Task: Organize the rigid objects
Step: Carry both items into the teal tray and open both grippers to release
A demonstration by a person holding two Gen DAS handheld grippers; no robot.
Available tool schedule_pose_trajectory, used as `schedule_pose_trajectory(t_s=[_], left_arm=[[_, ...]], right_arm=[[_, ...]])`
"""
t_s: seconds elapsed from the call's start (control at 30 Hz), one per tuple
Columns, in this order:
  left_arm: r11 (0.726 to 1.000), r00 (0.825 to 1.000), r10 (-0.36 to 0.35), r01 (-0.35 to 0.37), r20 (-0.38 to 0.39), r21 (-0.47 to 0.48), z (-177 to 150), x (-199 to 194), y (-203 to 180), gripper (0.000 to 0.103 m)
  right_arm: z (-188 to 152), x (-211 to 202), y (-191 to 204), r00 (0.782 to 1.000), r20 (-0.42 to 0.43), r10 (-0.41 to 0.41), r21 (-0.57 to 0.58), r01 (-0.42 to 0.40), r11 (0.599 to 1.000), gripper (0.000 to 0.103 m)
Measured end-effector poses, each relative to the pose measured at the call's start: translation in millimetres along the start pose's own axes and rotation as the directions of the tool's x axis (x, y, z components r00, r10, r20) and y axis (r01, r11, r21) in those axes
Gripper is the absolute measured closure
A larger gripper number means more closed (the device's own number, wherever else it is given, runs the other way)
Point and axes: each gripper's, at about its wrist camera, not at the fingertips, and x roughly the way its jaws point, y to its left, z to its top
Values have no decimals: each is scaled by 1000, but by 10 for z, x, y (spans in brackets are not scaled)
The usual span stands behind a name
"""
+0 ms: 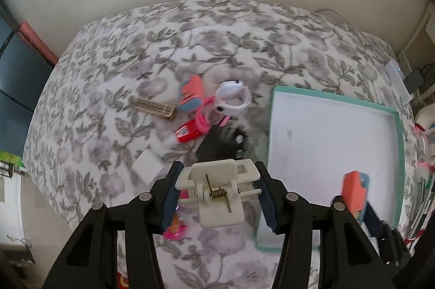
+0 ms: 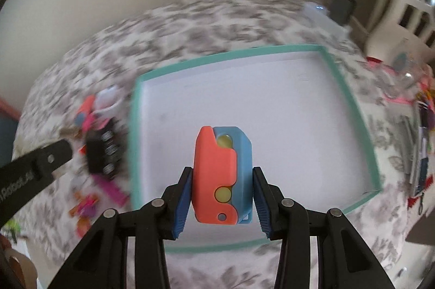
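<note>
My left gripper (image 1: 217,194) is shut on a cream plastic spring clip (image 1: 220,191), held above the flowered bedspread just left of the teal-rimmed white tray (image 1: 399,153). My right gripper (image 2: 221,203) is shut on an orange and blue plastic toy (image 2: 221,175) with yellow dots, hanging over the tray (image 2: 350,104); that toy (image 1: 354,191) also shows at the right of the left wrist view. On the bed lie a second orange and blue toy (image 1: 191,94), a white ring-shaped piece (image 1: 232,97), a red tube (image 1: 187,132), a tan comb-like bar (image 1: 156,108) and a black comb (image 1: 223,143).
A wall runs behind the bed (image 1: 190,31). Small pink bits (image 1: 176,230) lie under my left fingers. A white card (image 1: 146,166) lies on the spread. Clutter of pens and bags (image 2: 418,126) crowds the right edge, with a charger (image 2: 339,6) beyond. The tray floor is bare.
</note>
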Motion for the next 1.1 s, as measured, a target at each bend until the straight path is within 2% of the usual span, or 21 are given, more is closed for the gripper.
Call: schedule_pose_trajectory(t_s=[0.23,0.47,0.73,1.1], left_arm=[[997,999,-32,31,16,72,75,127,-433,49],[991,997,-62,56,43,122,146,242,-774,49],[985,995,-78,68,58,158,166,432,-1013,49],[986,996,-86,86,-2,142,97,747,-1078,49]], right_arm=[[152,153,-493,991,24,-134,112,130,985,58],[213,201,-819,978,53,-203,177,190,966,58],[255,301,-815,971,77,-228,141,215,966,58],[231,438,-822,966,59,-254,123,245,962,58]])
